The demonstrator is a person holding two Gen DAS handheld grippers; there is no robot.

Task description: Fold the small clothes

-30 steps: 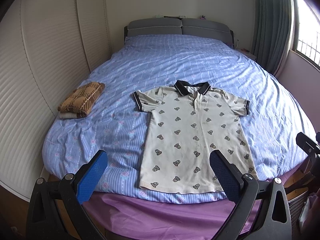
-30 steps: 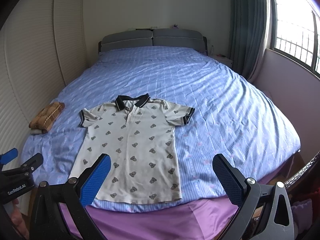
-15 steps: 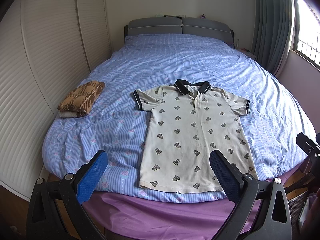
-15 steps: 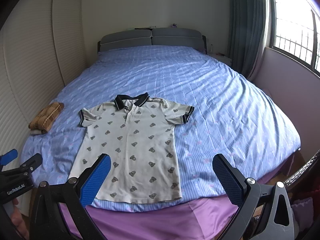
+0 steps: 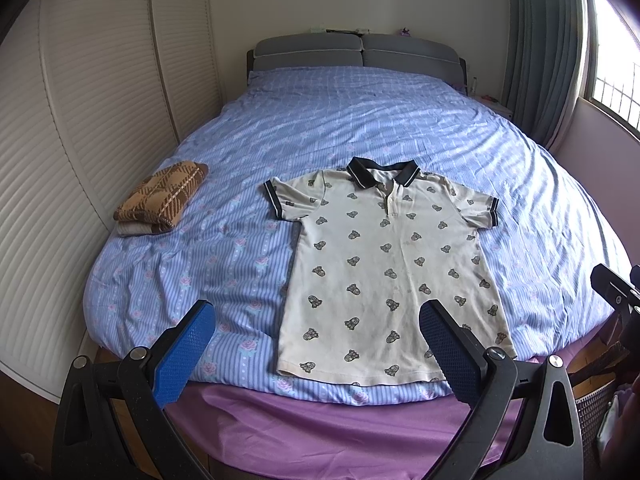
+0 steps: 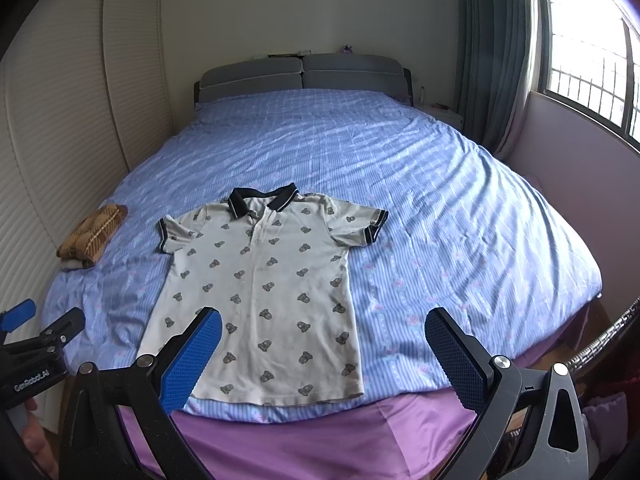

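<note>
Nothing shifting since prior frames; both grippers hovering at bed foot. Cream short-sleeved polo shirt w/ dark collar and small grey prints (image 5: 384, 264) lying flat, unfolded, on blue striped bedsheet (image 5: 400, 120). Folded brown plaid garment (image 5: 160, 200) sitting apart near bed's left edge, likely done. Left gripper (image 5: 316, 344) and right gripper (image 6: 324, 354) jaws spread wide, holding nothing. Folding not yet begun.

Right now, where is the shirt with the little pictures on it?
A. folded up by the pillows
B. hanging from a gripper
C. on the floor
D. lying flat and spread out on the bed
D: the polo shirt lies spread open on the bed, sleeves out, unheld.
</note>
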